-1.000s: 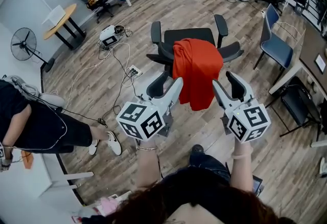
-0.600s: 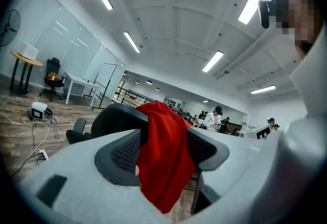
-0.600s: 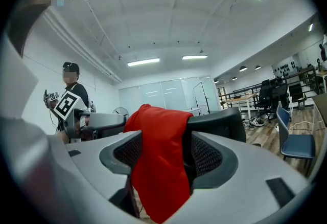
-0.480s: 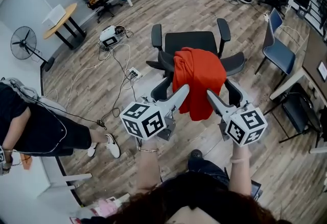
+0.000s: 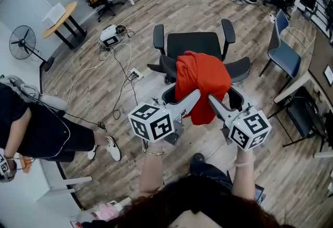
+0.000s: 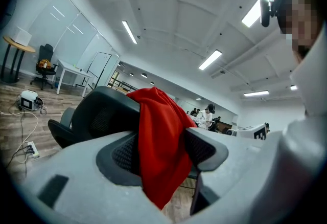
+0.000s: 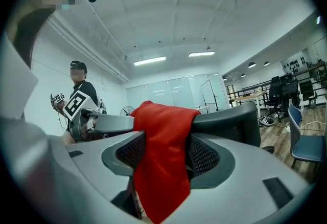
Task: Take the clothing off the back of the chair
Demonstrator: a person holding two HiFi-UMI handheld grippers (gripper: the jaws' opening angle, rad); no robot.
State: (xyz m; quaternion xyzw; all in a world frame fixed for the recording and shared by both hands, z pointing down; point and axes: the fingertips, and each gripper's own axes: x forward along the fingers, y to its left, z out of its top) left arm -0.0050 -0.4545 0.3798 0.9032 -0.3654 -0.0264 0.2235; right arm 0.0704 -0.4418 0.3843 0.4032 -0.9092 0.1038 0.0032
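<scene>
Grey left tool (image 5: 195, 96): jaws apart, just narrowing a little; the red clothing (image 5: 204, 76) hangs in your gap, not pinched.
Grey right tool (image 5: 212, 100): likewise apart, just narrowing, cloth loose between the jaws.
Clothing: draped over the backrest of the black chair (image 5: 193, 45), its lower end between your two tools.
Floor (image 5: 156, 8): wood, with cables (image 5: 122, 65) left of the chair.

Wooden floor (image 5: 200, 0) underfoot, black office chair (image 5: 192, 45) standing on it, red clothing (image 5: 203, 78) draped over its backrest, white cables (image 5: 122, 63) trailing across the boards, fan (image 5: 23, 45) at left.
</scene>
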